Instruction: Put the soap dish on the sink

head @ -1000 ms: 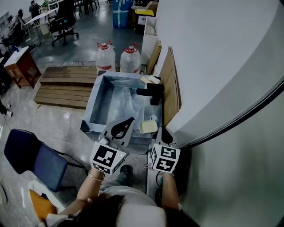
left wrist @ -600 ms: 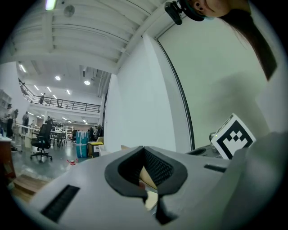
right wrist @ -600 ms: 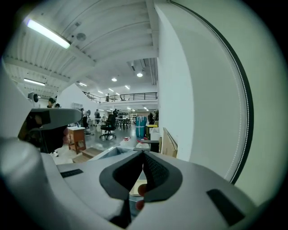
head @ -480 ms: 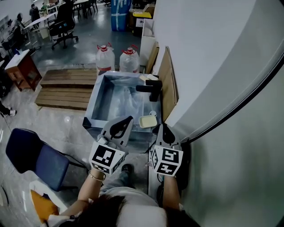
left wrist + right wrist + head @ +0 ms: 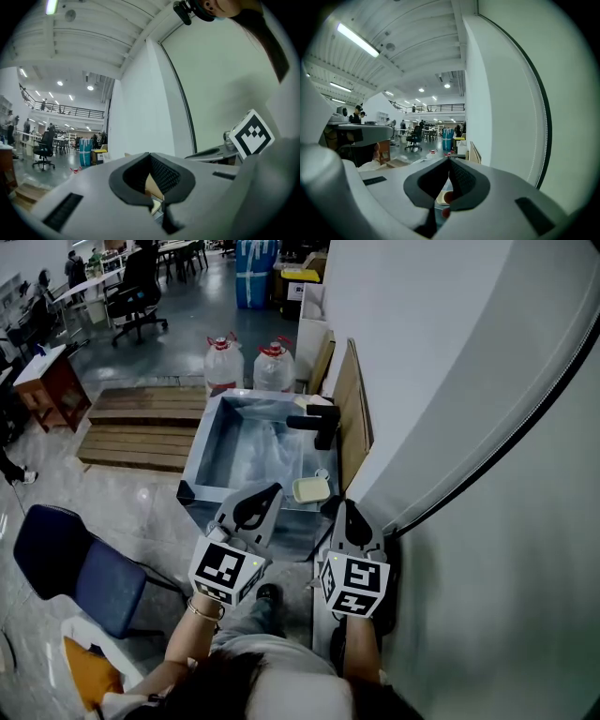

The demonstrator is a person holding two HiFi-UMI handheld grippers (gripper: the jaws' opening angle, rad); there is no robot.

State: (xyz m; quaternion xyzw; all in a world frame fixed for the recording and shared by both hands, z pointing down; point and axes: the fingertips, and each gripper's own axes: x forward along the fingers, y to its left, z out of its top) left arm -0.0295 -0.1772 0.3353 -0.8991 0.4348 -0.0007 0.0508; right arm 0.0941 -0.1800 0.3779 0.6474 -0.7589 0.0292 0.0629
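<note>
The cream soap dish (image 5: 311, 489) lies on the near right corner of the metal sink (image 5: 192, 486), just short of the black faucet (image 5: 319, 423). My left gripper (image 5: 273, 490) hovers over the sink's near rim, left of the dish, shut and empty. The right gripper (image 5: 349, 506) is just right of the dish and a little nearer me, apart from it, also shut with nothing in it. In the left gripper view the jaws (image 5: 150, 155) meet at the tip. The right gripper view shows its jaws (image 5: 449, 160) closed too, with a cream patch under them.
Two water jugs with red caps (image 5: 223, 362) stand beyond the sink, beside a wooden pallet (image 5: 136, 432). A wooden board (image 5: 352, 418) leans on the white wall (image 5: 450, 381) right of the sink. A blue chair (image 5: 70, 568) stands at my left. Crumpled plastic lies in the basin.
The right gripper has drawn back a little from the soap dish, which stays on the sink's corner. The left gripper has hardly moved.
</note>
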